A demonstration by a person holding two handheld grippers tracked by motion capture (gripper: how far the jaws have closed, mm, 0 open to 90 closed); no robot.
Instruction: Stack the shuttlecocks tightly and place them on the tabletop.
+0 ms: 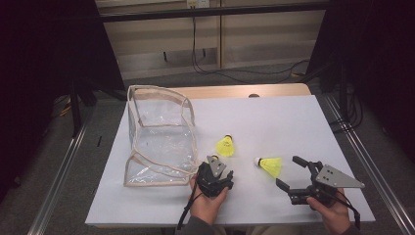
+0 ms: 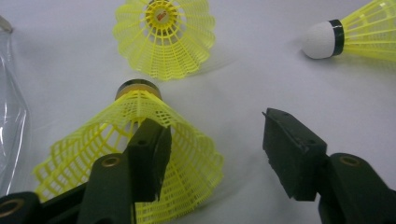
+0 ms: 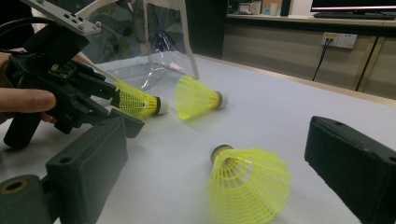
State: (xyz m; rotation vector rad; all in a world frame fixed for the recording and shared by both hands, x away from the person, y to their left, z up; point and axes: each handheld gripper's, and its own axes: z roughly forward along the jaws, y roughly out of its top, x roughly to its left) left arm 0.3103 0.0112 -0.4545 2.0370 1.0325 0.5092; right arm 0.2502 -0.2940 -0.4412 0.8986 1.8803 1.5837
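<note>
Left gripper [image 2: 215,154] jaws half-open around a yellow plastic-mesh shuttlecock [image 2: 140,154], skirt between them, not yet pinched. Right gripper [image 1: 299,177] jaws held wide. Skirt is best squeezed gently near its cork, avoiding crushing.

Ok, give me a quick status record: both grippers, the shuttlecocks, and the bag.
left gripper: open; one jaw at the skirt, the other apart from it
shuttlecock between left jaws: yellow, cork pointing away from the gripper
right gripper: open, holding nothing
shuttlecock near right gripper: lying on its side on the table, just ahead of the jaws
third shuttlecock: loose on the table, untouched
clear bag: standing open at the table's left, nothing visible inside
</note>
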